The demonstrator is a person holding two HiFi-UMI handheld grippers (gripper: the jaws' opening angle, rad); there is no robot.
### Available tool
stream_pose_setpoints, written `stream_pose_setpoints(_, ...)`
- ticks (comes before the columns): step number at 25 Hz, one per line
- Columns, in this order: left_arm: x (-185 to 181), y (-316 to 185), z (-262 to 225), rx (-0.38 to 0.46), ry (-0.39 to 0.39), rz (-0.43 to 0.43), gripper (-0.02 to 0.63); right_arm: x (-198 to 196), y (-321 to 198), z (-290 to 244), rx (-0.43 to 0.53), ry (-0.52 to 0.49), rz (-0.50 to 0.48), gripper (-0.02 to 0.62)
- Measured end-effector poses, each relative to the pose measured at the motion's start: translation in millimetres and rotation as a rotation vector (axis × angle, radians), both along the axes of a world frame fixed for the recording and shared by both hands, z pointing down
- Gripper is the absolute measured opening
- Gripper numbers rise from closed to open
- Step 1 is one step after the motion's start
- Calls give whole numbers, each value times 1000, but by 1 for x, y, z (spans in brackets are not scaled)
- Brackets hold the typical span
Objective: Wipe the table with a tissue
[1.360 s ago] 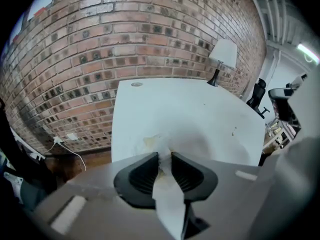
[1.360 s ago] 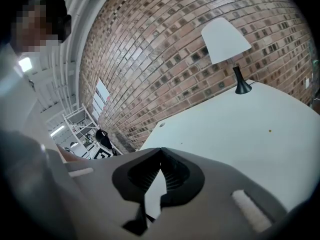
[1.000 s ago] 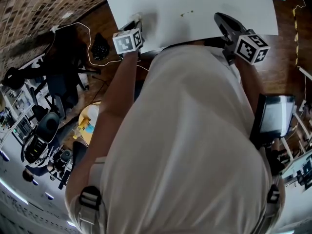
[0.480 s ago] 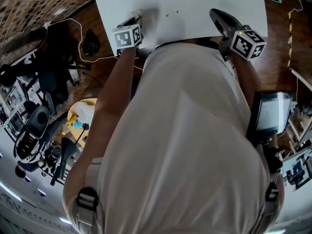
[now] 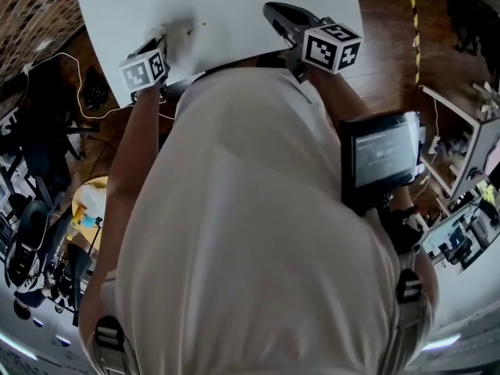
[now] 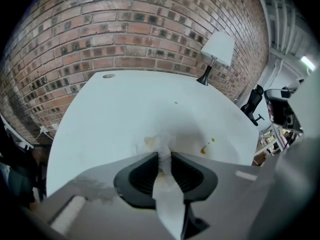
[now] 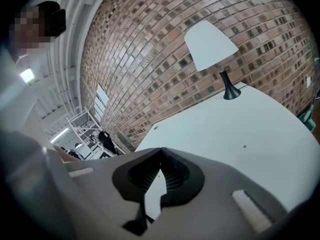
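Left gripper is clenched on a white tissue. In the left gripper view the tissue runs as a narrow strip between the two dark jaws at the lower centre of the frame. Its crumpled end, a little yellowish, lies on the white table just in front of the jaw tips. To the right of this end, near it, there are small orange spots on the table surface. In the upper right of the same frame, at the far edge of the table, a lamp with a white shade stands before a brick wall. Right gripper has its jaws closed together at the tips, with nothing between them. In the head view both grippers are at the top of the frame, over the near edge of the table, the left one at the upper left. The person's white shirt fills the centre.
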State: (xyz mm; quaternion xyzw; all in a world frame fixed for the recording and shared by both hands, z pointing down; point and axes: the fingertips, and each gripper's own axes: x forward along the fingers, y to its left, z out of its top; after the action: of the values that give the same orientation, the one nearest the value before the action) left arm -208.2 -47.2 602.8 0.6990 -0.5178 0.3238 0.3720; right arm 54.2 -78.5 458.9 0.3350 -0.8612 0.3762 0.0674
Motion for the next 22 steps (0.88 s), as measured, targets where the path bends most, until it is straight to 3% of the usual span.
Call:
stream_pose_setpoints(6,25,7,6,-16,5,-30,87,16,3,12,-25,-23,-18,6)
stream_pose_setpoints(11,46,10,20,-17,61,-8,87,19,1,11,-30,-32,-19,6)
stream_pose_setpoints(22,92,-2,6,-41,53,12,87,39,-1,10,-36,-32,-43,6)
